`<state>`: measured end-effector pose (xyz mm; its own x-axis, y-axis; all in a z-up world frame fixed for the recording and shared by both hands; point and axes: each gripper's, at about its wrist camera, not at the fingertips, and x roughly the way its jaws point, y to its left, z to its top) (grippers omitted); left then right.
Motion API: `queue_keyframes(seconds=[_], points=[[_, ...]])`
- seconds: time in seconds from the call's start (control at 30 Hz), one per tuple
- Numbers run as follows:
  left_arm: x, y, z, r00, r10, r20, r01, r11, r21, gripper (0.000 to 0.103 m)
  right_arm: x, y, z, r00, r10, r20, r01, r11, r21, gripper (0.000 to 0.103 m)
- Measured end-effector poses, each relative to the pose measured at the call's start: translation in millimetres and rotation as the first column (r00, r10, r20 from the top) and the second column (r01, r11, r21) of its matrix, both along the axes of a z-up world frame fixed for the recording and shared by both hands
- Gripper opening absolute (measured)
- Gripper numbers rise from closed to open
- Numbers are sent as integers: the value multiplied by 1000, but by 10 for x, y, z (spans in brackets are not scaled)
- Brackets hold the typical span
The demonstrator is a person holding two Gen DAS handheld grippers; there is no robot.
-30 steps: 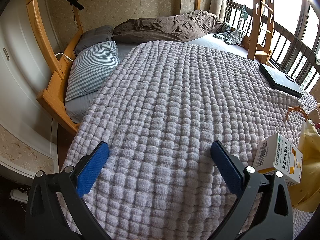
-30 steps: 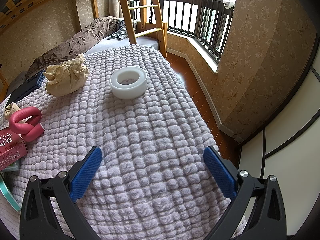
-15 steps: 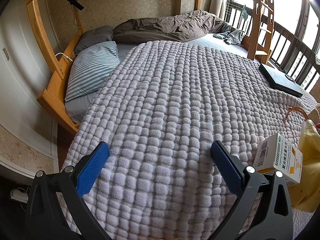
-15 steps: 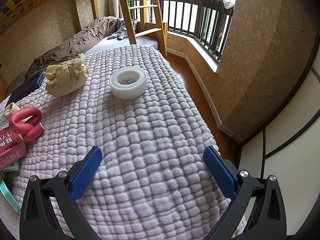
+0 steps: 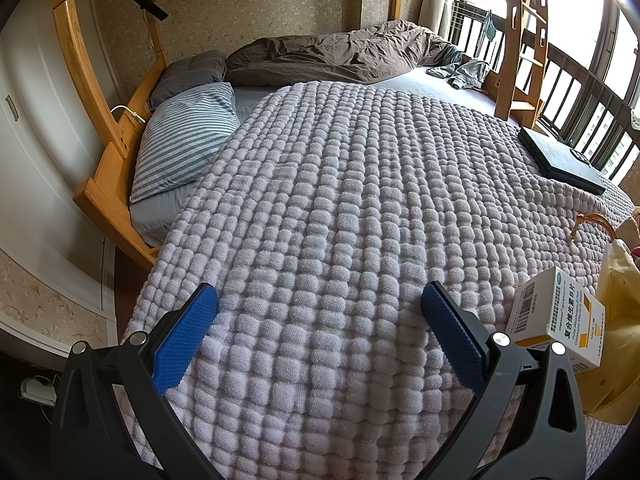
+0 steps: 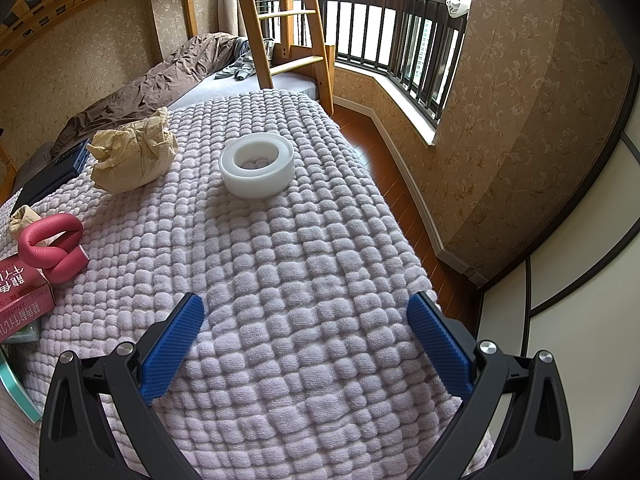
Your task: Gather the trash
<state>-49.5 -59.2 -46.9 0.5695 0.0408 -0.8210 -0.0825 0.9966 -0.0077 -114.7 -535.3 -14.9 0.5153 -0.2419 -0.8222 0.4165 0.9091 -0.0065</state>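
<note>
Nothing moved on quilted blanket (image 5: pixel 340 200) (bedroom).

Left gripper (image 5: pixel 320 304) and right gripper (image 6: pixel 306 312): both level, jaws spread wide, nothing held.

Right gripper (image 6: pixel 304 320) low over a lilac bobbled blanket (image 6: pixel 304 264), blue-padded fingers (image 6: pixel 172 344) spread wide, nothing between them. Farther up the blanket, a white ring-shaped container (image 6: pixel 258 168); to its left, apart from it, a crumpled beige paper bag (image 6: pixel 134 156). Near the left edge, a pink looped foam piece (image 6: pixel 52 248) touching a red printed box (image 6: pixel 22 300). Behind it, a smaller beige paper scrap (image 6: pixel 26 216). Farther back, a dark flat case (image 6: pixel 50 176), a brown duvet (image 6: pixel 160 76) and a wooden ladder (image 6: pixel 288 24).
</note>
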Motion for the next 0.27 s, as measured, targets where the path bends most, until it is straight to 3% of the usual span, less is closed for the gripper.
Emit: queue_keyframes(seconds=[0.27], points=[[0,-1,0,1000,0,0,0,1000,0,102,3,0,1,1000,0,0,0,1000,0,99]])
